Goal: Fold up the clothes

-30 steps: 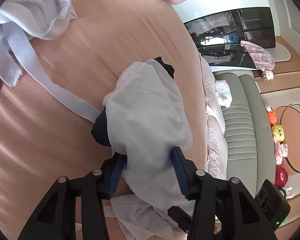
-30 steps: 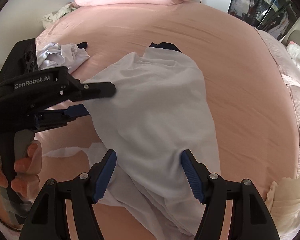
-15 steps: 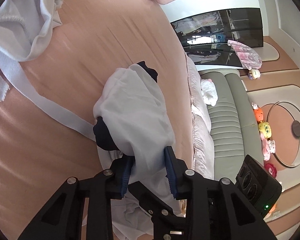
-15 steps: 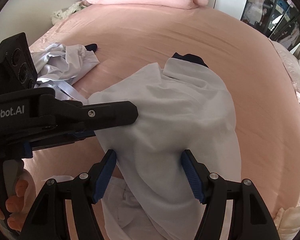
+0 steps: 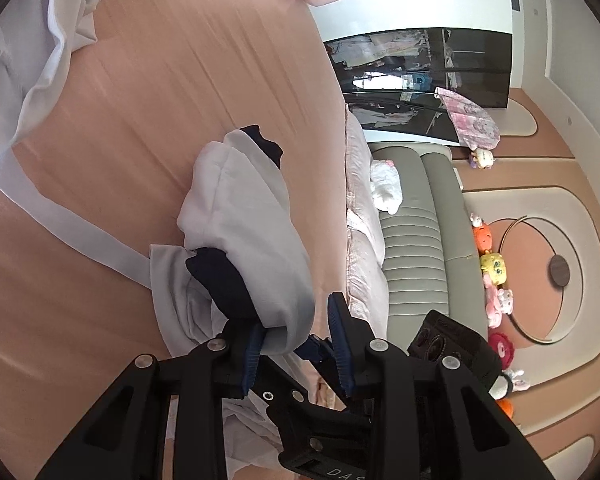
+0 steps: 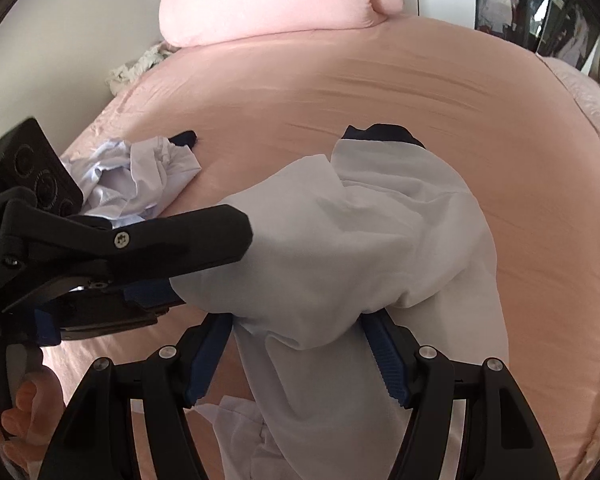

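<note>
A white garment with navy trim [image 5: 252, 224] [image 6: 360, 240] lies bunched on the pink bed [image 5: 160, 80] [image 6: 380, 80]. My left gripper [image 5: 296, 348] is shut on a thick fold at the garment's near edge. In the right wrist view that left gripper [image 6: 208, 272] reaches in from the left and holds the fold slightly raised. My right gripper [image 6: 296, 356] stands wide open just below it. The cloth drapes down between its blue pads [image 6: 210, 354], untouched by either.
A second crumpled white garment [image 6: 140, 176] [image 5: 20, 60] lies to the left, with a long white band [image 5: 60, 216] trailing from it. Pink pillows [image 6: 280, 0] sit at the bed's head. A grey sofa [image 5: 412, 248] with plush toys [image 5: 492, 264] stands beyond the bed edge. A person's hand [image 6: 24, 412] holds the left gripper.
The left gripper's fingers narrowed onto the garment's near fold. The garment has bunched and lifted toward the grippers. The right gripper moved closer under it and stayed open.
</note>
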A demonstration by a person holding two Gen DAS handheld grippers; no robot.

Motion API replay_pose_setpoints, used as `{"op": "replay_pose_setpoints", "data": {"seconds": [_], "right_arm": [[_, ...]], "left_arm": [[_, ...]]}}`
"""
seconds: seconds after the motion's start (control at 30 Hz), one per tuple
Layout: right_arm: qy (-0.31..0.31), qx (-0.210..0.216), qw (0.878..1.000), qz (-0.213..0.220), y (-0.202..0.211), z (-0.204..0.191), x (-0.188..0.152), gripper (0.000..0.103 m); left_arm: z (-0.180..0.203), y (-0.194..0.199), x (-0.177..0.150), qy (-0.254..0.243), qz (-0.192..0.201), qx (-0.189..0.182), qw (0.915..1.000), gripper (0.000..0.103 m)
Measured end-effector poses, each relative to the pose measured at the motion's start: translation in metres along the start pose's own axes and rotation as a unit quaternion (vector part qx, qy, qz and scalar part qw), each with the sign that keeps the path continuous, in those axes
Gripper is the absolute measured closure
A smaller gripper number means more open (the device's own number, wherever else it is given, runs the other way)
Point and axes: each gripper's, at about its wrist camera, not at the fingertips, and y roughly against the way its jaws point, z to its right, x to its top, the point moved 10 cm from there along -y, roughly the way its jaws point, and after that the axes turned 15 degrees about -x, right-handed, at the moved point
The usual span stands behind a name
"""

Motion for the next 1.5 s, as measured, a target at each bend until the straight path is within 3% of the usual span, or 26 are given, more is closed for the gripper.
{"op": "replay_pose_setpoints", "data": {"seconds": [0.1,0.17,0.23,0.4,0.47,0.53,0.57,0.9,1.03,1.3,1.4,1.5], "right_arm": [[-0.002,0.003,1.0,0.007,0.001,0.001,0.0,0.045],[-0.003,0.005,1.0,0.012,0.002,0.002,0.001,0.063],[-0.004,0.007,1.0,0.016,0.003,0.003,0.001,0.074],[-0.007,0.011,1.0,0.028,0.005,0.004,0.002,0.081],[-0.002,0.003,0.999,0.033,0.008,0.007,0.003,0.082],[0.007,-0.011,0.999,0.038,0.012,0.009,0.005,0.082],[0.011,-0.018,0.999,0.041,0.014,0.011,0.006,0.082],[0.001,-0.055,0.996,0.065,0.032,0.043,0.015,0.083],[-0.033,-0.056,0.996,0.066,0.04,0.069,0.02,0.083],[-0.116,-0.04,0.991,0.057,0.049,0.13,0.02,0.083],[-0.128,-0.054,0.989,0.055,0.051,0.147,0.016,0.083],[-0.143,-0.051,0.987,0.051,0.052,0.158,0.012,0.083]], "left_arm": [[0.002,-0.002,-0.002,-0.012,-0.009,0.01,0.9999,0.075],[0.003,-0.005,-0.005,-0.021,-0.018,0.021,0.9994,0.075],[0.005,-0.008,-0.008,-0.026,-0.022,0.023,0.9991,0.075],[0.01,-0.007,-0.009,-0.014,-0.011,0.005,0.9998,0.074],[0.012,-0.006,-0.008,-0.019,-0.011,0.013,0.9997,0.063],[0.015,-0.005,-0.008,-0.037,-0.01,0.039,0.9985,0.014],[0.017,-0.002,-0.006,-0.048,-0.005,0.056,0.9973,0.013],[0.015,0.009,0.0,-0.075,0.001,0.12,0.99,0.013],[0.004,0.006,-0.004,-0.07,-0.008,0.13,0.989,0.013],[-0.026,-0.011,-0.032,-0.066,-0.062,0.189,0.9778,0.013],[-0.038,-0.02,-0.046,-0.065,-0.087,0.217,0.9701,0.013],[-0.043,-0.028,-0.055,-0.078,-0.091,0.236,0.9643,0.013]]}}
